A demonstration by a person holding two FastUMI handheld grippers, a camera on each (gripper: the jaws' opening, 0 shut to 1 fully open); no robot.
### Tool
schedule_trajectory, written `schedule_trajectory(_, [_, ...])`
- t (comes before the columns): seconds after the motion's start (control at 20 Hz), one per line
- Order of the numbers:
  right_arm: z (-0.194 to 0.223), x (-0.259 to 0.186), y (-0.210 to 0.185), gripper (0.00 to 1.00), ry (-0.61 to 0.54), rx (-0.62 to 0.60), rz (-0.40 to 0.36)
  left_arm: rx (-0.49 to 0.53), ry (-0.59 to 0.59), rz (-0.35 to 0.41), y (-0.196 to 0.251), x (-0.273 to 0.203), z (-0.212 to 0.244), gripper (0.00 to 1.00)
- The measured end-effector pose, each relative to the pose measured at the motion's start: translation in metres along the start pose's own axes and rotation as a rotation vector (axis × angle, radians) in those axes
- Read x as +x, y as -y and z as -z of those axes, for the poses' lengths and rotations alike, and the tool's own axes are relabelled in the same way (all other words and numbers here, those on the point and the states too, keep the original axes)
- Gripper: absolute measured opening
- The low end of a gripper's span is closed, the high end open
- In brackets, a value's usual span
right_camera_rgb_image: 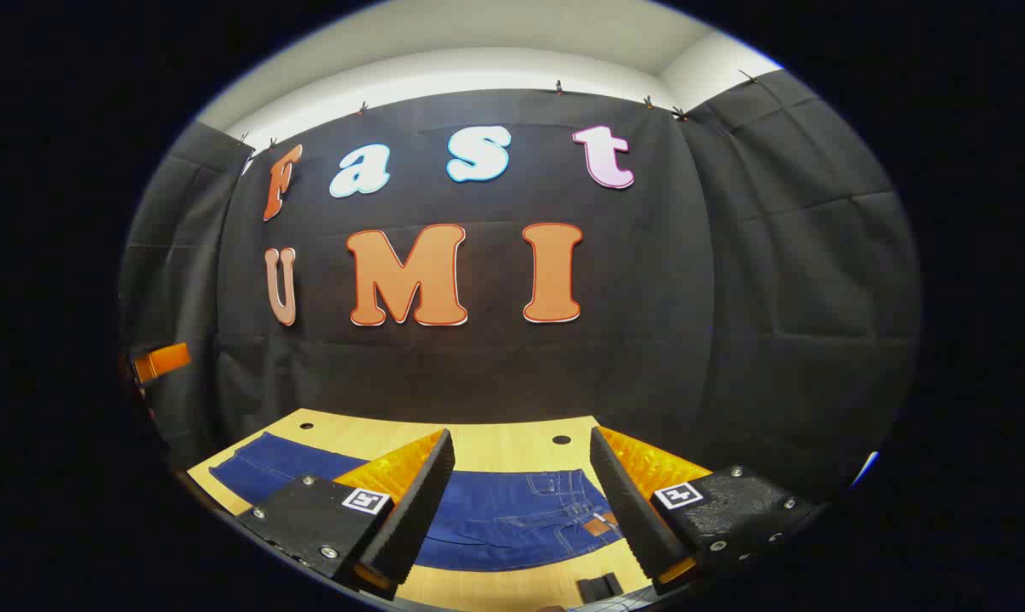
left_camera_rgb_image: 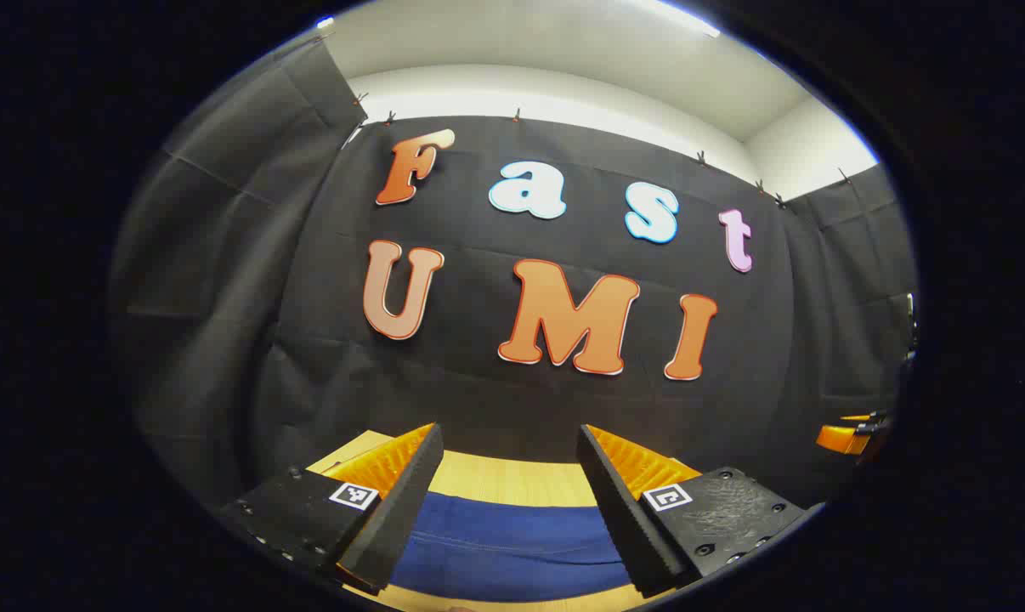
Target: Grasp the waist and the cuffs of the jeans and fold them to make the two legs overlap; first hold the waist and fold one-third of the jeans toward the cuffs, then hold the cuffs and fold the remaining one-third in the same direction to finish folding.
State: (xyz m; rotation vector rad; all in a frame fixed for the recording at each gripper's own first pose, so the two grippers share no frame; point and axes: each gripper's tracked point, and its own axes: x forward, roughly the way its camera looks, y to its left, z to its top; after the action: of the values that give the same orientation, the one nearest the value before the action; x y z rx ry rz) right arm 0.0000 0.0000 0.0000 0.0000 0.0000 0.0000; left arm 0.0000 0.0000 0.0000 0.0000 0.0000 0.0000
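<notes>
1. At 6 o'clock in the left gripper view, the left gripper (left_camera_rgb_image: 506,501) stands spread, grasping nothing; the jeans (left_camera_rgb_image: 504,544) lie flat on the wooden table (left_camera_rgb_image: 512,480) below its gap.
2. At 6 o'clock in the right gripper view, the right gripper (right_camera_rgb_image: 521,501) is likewise released, holding nothing.
3. Beneath it the jeans (right_camera_rgb_image: 512,518) stretch from 8 o'clock toward the waist patch (right_camera_rgb_image: 597,526) at 5 o'clock.

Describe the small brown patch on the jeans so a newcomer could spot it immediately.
On the light wooden table lie dark blue jeans. At their waist end, between the right hand-held gripper fingers, sits the leather patch, the sole brown spot on blue denim.
</notes>
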Motion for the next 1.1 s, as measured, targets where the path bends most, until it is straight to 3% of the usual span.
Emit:
schedule_trajectory(0.05, [0.0,0.005,0.006,0.97,0.002,-0.02,-0.004,-0.004,0.003,-0.033,-0.001,0.004,-0.001,0.95])
schedule_trajectory(0.2, [0.008,0.018,0.023,0.97,-0.006,-0.074,-0.02,0.014,0.008,-0.131,-0.006,0.012,-0.001,0.97])
schedule_trajectory(0.3, [0.012,0.02,0.032,0.98,-0.033,-0.081,-0.018,-0.006,0.001,-0.153,-0.006,0.018,0.003,0.96])
schedule_trajectory(0.45, [0.012,0.02,0.039,0.97,-0.032,-0.09,0.003,-0.061,-0.001,-0.157,-0.016,0.029,0.002,0.96])
schedule_trajectory(0.6, [0.013,0.019,0.045,0.97,-0.031,-0.07,0.076,-0.031,-0.024,-0.15,-0.044,0.042,0.0,0.97])
schedule_trajectory(0.85, [0.008,0.019,0.025,0.97,-0.023,-0.069,0.126,-0.035,-0.018,-0.077,-0.082,0.051,-0.02,0.95])
schedule_trajectory(0.95, [0.007,0.025,0.01,0.98,-0.019,-0.046,0.117,-0.025,-0.002,-0.095,-0.11,0.049,-0.03,0.97])
schedule_trajectory(1.1, [0.012,0.035,-0.016,0.97,-0.026,-0.034,0.072,0.09,0.031,-0.173,-0.153,0.038,-0.041,0.94])
